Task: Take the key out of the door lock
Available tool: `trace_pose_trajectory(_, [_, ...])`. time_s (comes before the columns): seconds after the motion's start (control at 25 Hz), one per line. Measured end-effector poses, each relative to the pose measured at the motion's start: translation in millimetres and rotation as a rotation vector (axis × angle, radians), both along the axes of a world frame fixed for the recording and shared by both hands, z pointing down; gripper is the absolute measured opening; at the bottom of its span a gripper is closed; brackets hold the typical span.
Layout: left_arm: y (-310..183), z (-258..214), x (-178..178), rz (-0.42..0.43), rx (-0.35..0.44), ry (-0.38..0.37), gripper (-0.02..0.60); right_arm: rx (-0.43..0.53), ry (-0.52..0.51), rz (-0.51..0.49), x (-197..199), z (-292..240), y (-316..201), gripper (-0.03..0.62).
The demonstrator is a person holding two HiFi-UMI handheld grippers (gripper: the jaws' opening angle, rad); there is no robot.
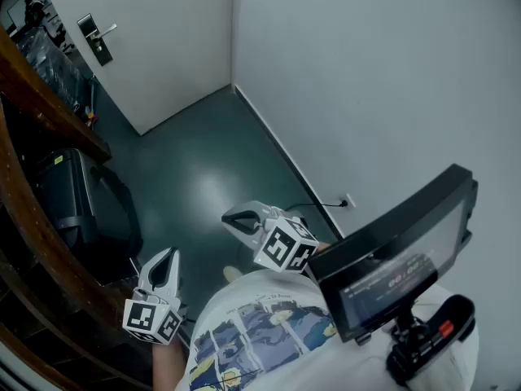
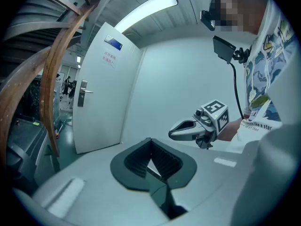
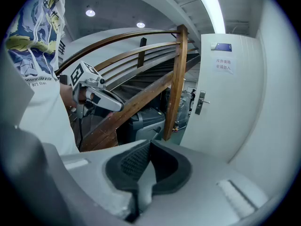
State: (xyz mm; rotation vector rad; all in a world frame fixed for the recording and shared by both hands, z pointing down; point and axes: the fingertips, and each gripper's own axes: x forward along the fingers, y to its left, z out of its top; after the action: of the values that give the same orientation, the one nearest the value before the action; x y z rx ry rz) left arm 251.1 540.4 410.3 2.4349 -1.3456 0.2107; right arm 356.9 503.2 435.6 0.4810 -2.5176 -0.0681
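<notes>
A white door [image 1: 163, 31] stands at the far end of the dark green floor [image 1: 203, 169]. A silver metal lock plate with a lever handle [image 1: 98, 39] sits near the door's left edge, about halfway up as the gripper views show it. The key would be in that plate, but it is too small and far off to make out in any view.

The left gripper [image 2: 150, 147] has its black ribbed jaws pressed together with nothing between them. It hangs low beside the curved brown wooden handrail [image 1: 49, 112] along the floor's left edge. The right gripper [image 3: 149, 147] is likewise closed and empty, held in front of the person's white printed T-shirt [image 1: 260, 340] and pointing over the floor toward the door. Both grippers are well apart from the door and from each other, and each shows in the other's view.

A black boxy case [image 1: 61, 194] rests on the floor under the handrail. The pale grey wall [image 1: 366, 80] runs along the floor's right edge and meets the door's wall in the far corner.
</notes>
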Motion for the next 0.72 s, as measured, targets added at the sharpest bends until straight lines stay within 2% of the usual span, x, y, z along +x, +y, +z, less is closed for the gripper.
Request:
trace_pose_trajectory(0.36, [30,10,-23,0.007,0.01,0.035,0.006,0.007,0.032,-0.004,-22,0,26,0.003])
trace_pose_trajectory(0.52, [25,10,-24,0.0,0.002,0.044,0.005,-0.004,0.001,0.025,-20,-2,17,0.003])
trace_pose_trajectory(0.72, [-1,16,-40,-0.036,0.008,0.008,0.006,-0.013,-0.022,0.016,-32,2,-14,0.015])
